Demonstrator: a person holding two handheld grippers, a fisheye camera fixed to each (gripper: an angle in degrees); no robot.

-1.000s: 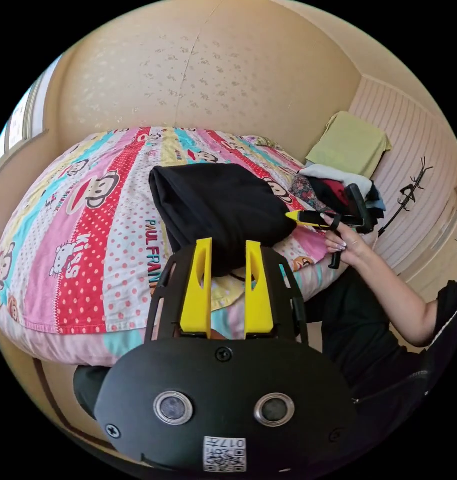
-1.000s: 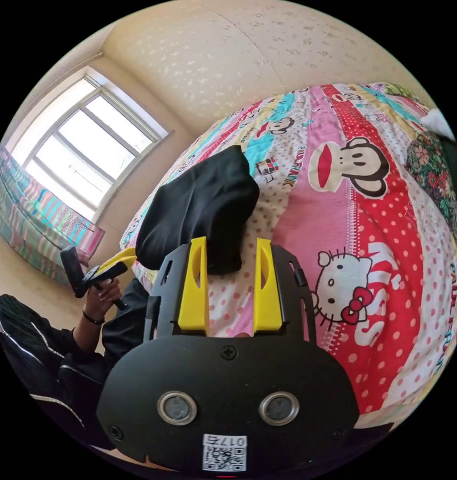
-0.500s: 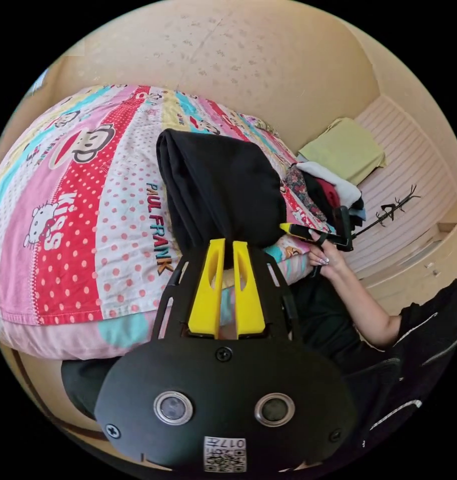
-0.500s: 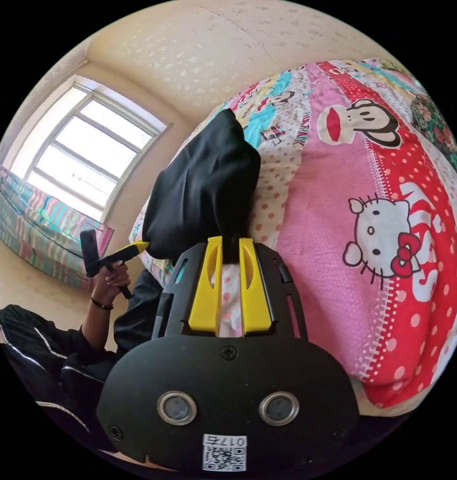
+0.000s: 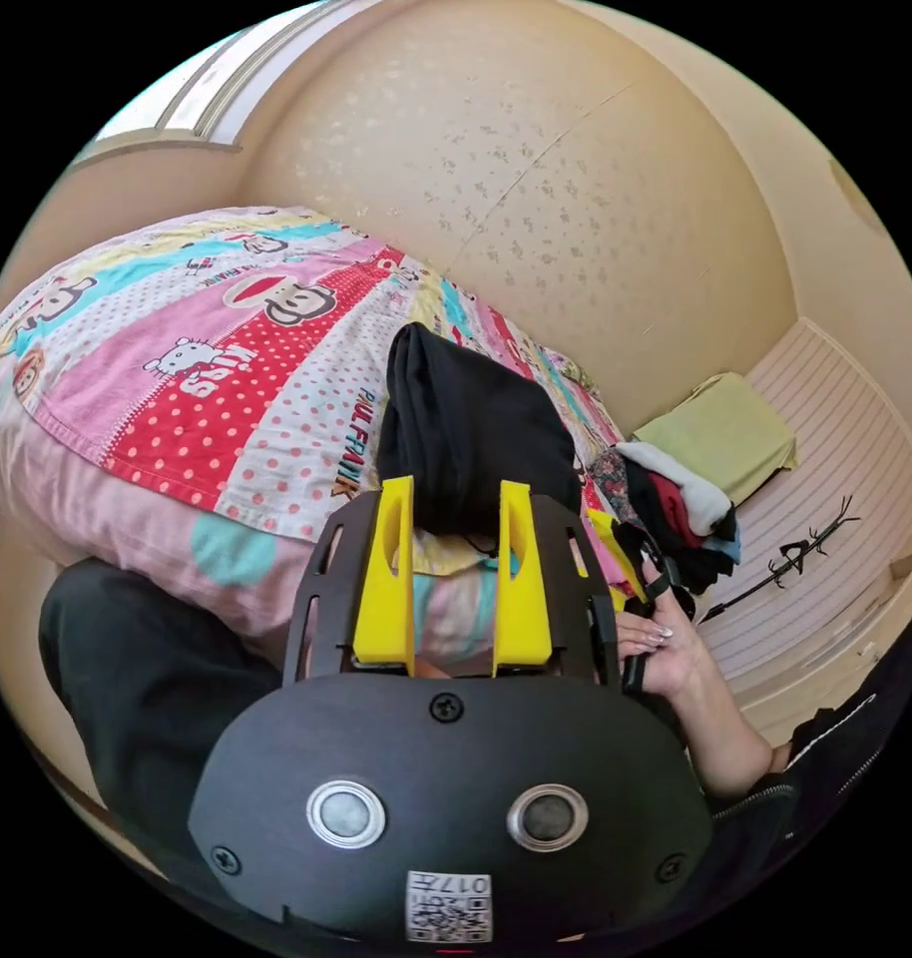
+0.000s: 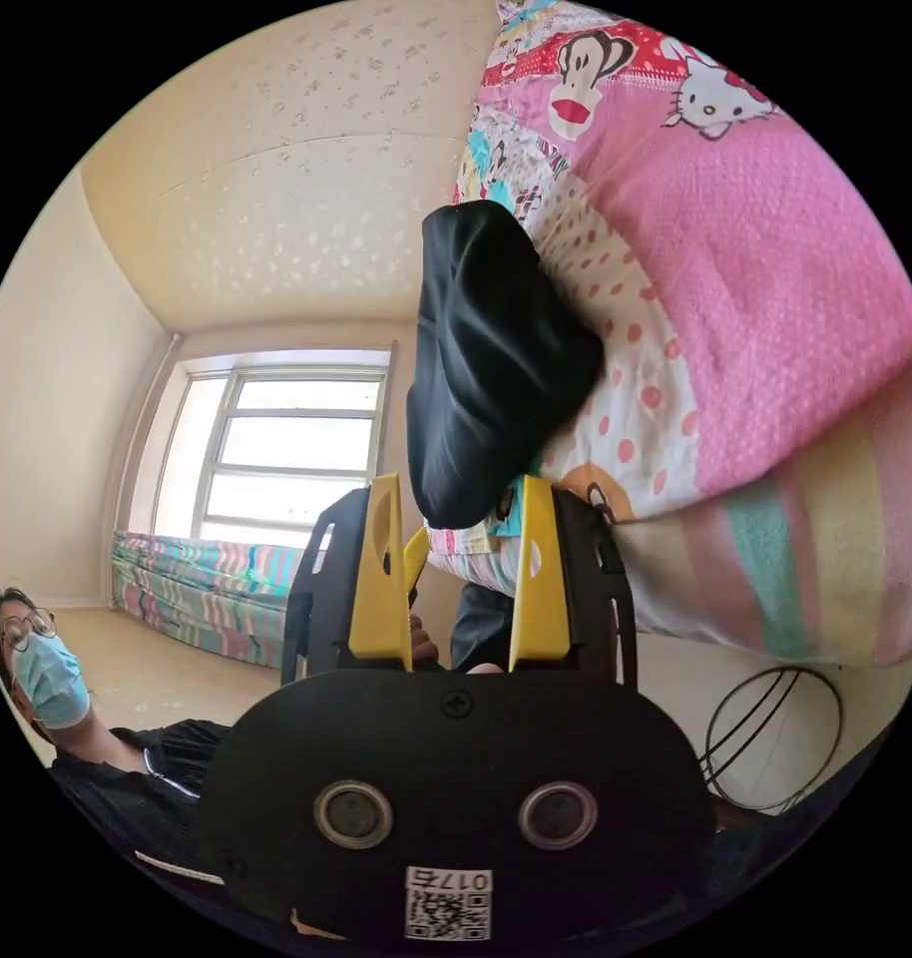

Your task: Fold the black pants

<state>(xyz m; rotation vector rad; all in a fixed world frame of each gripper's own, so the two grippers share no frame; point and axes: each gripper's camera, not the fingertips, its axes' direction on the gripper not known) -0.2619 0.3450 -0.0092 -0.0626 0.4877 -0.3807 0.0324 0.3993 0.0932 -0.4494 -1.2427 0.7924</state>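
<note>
Near the bed's edge, both grippers are held with jaws parted and empty.

Left gripper [image 5: 454, 519] and right gripper [image 6: 460, 519] are kept just short of the black pants [image 5: 471, 439], laid as a folded bundle on the patterned bedspread [image 5: 177, 329], so the fold appears finished; beyond, a clothes pile [image 5: 676, 494] is stacked.

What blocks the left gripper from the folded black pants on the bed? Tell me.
Nothing visible does. The left gripper, jaws open, faces the folded black pants lying on the colourful cartoon-print bedspread, with only bare bedspread edge between them. The right gripper sits off to the side.
</note>
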